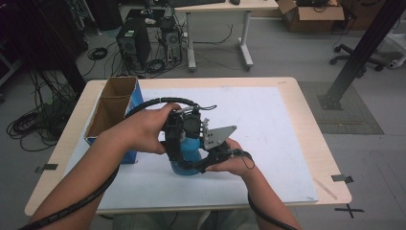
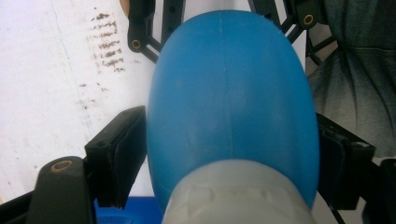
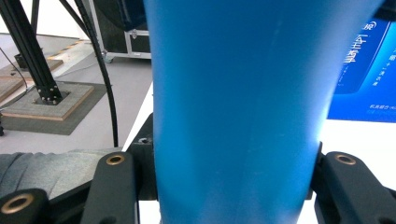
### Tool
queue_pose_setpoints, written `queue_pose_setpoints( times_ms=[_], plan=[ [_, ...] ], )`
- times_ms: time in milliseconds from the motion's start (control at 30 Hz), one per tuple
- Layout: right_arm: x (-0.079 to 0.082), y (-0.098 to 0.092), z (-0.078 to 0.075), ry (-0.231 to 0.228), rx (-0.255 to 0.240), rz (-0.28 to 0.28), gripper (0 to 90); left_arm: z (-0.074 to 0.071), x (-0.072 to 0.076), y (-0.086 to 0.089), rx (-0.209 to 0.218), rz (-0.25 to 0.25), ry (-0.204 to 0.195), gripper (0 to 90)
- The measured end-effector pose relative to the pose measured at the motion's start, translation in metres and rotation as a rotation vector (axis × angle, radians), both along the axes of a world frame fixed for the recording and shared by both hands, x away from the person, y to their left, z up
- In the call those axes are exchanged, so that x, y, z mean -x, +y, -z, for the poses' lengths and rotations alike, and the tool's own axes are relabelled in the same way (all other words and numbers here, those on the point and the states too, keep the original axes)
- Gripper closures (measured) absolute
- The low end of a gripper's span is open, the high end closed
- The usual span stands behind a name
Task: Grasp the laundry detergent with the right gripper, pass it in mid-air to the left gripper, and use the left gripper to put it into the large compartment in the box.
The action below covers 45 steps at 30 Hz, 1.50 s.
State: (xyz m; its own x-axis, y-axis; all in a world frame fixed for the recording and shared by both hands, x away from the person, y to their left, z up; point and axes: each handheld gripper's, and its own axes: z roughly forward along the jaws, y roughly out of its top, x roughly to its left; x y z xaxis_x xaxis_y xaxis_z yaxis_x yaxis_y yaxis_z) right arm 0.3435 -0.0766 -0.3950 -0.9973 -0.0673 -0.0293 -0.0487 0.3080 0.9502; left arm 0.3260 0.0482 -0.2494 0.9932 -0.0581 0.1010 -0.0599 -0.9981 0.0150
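Note:
A blue plastic bottle [image 1: 186, 167] with a pale grey cap [image 2: 238, 196] stands on the white mat between both hands. My left gripper [image 1: 178, 143] comes down over its top. In the left gripper view the bottle [image 2: 224, 93] swells between the two black pads [image 2: 123, 149], which touch its sides just below the cap. My right gripper [image 1: 207, 160] reaches in low from the right. In the right gripper view its jaws clamp the bottle's body [image 3: 243, 93] from both sides. The bottle's base is hidden by the hands.
An open cardboard box [image 1: 115, 103] with blue sides stands at the mat's left edge, close to the left forearm. The white mat [image 1: 273, 129] covers most of the wooden table [image 1: 311, 139]. A black frame post [image 1: 356, 57] rises on the floor off the table's right.

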Motion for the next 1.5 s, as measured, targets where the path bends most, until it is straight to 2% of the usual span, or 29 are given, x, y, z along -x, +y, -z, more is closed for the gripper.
queue_pose_setpoints(
  times_ms=[467, 633, 833, 900, 1100, 1167, 1267, 1500],
  plan=[
    [0.001, 0.0, -0.002, 0.002, -0.004, -0.002, 45.0, -0.001, 0.001, -0.002, -0.014, 0.003, -0.002, 29.7],
    [0.001, 0.0, -0.002, 0.003, -0.004, -0.003, 45.0, -0.001, 0.001, -0.003, -0.015, 0.006, 0.009, 36.2],
    [0.001, 0.001, -0.001, -0.003, -0.003, -0.001, 45.0, -0.001, 0.001, -0.003, -0.021, 0.004, 0.02, 37.3],
    [0.001, 0.001, -0.001, -0.003, -0.006, -0.003, 45.0, -0.001, 0.001, -0.003, -0.018, -0.001, 0.016, 37.5],
    [0.003, 0.001, -0.004, -0.018, -0.008, -0.007, 44.5, -0.005, 0.004, -0.005, -0.043, -0.016, 0.008, 38.2],
    [0.003, 0.001, -0.005, -0.034, -0.011, 0.002, 43.6, -0.006, 0.006, -0.006, -0.056, -0.009, -0.003, 38.5],
    [0.004, 0.001, -0.006, -0.035, -0.019, 0.013, 43.0, -0.008, 0.009, -0.008, -0.06, 0.002, -0.023, 38.6],
    [0.005, 0.0, -0.006, -0.031, -0.037, 0.014, 41.5, -0.01, 0.011, -0.015, -0.076, 0.018, -0.024, 38.9]
  ],
)
